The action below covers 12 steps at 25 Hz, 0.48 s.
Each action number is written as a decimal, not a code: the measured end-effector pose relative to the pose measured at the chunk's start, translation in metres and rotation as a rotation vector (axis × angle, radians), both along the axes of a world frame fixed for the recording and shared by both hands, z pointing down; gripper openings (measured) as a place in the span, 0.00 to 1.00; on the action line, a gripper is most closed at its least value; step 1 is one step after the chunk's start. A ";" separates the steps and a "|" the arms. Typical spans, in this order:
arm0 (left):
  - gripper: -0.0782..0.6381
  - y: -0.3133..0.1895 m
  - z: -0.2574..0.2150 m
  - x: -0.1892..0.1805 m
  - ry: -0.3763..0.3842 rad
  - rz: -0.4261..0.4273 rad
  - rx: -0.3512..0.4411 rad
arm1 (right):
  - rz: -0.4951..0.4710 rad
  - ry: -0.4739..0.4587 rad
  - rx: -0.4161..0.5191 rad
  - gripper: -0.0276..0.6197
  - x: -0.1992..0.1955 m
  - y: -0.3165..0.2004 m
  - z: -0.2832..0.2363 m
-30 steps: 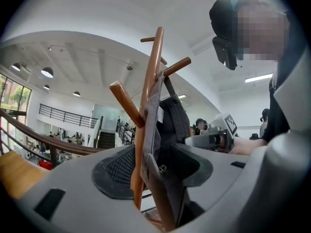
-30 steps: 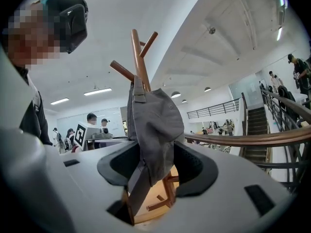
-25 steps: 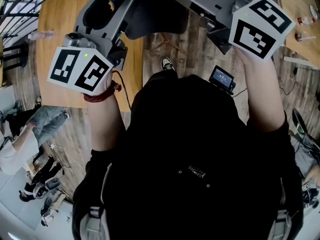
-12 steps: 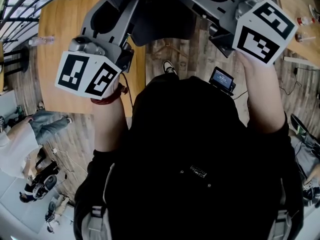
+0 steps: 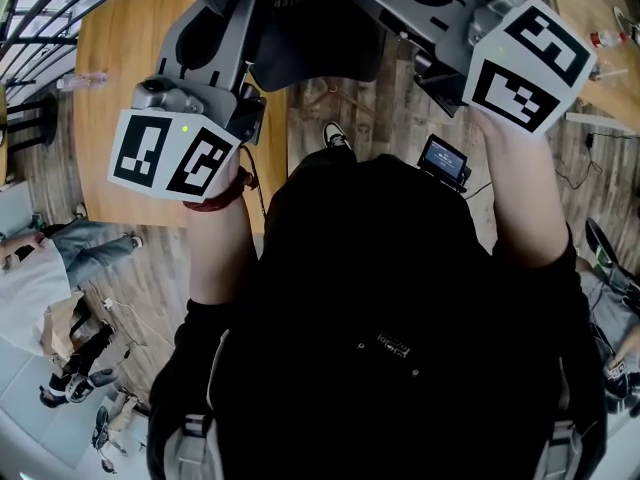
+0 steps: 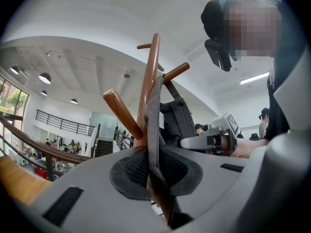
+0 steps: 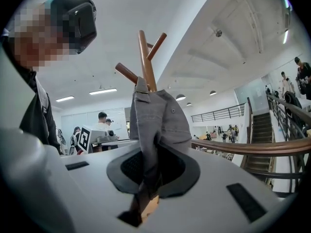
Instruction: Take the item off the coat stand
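grey garment (image 7: 158, 115) is found hanging on the wooden coat stand (image 7: 145, 57), its upper edge lying against the post and, in the left gripper view, caught at an upturned peg (image 6: 175, 73); the rest is draped downward in loose folds. the left gripper (image 6: 155, 178) is held level on one side of the cloth and the right gripper (image 7: 150, 174) on the other. the jaws of both have just been closing, and a fold of the cloth is seen between each pair; in each gripper view the fold is pinched against the dark textured pads (image 6: 131, 169), with no gap visible beside it. the material is judged soft, limp and light, with stitched seams and a metal stud showing, so no breakage is expected, but sagging and swinging are to be allowed for once it is freed. thin cloth may slide out of a shallow pinch; a hold on a doubled fold or a thick seam is judged the more secure, and that is roughly where both holds are placed. snagging on the peg is considered the main risk, so an upward lift clear of the peg tip is advised before any outward pull. whether a loop or strap is hooked over the peg cannot be told.
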State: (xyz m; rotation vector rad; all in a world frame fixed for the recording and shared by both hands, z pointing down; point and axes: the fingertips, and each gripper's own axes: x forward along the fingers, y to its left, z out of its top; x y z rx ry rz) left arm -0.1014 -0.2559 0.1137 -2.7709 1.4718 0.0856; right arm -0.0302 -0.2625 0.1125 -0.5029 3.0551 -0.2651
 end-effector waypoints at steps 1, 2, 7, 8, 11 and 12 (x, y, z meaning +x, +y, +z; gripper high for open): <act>0.15 0.000 0.000 -0.002 0.008 -0.002 0.000 | -0.004 0.001 0.002 0.11 -0.001 0.000 -0.001; 0.15 0.000 0.001 -0.004 0.014 -0.004 0.000 | -0.009 0.000 0.004 0.11 -0.003 0.000 -0.001; 0.15 0.004 0.007 -0.007 0.043 -0.018 0.014 | -0.026 -0.007 0.015 0.11 -0.006 0.005 0.005; 0.15 0.005 0.006 -0.009 0.043 -0.022 0.017 | -0.031 -0.012 0.015 0.11 -0.008 0.006 0.004; 0.15 0.008 0.005 -0.011 0.044 -0.035 0.027 | -0.040 -0.025 0.011 0.11 -0.011 0.008 0.002; 0.15 0.008 0.007 -0.010 0.046 -0.037 0.030 | -0.042 -0.029 0.013 0.11 -0.010 0.009 0.003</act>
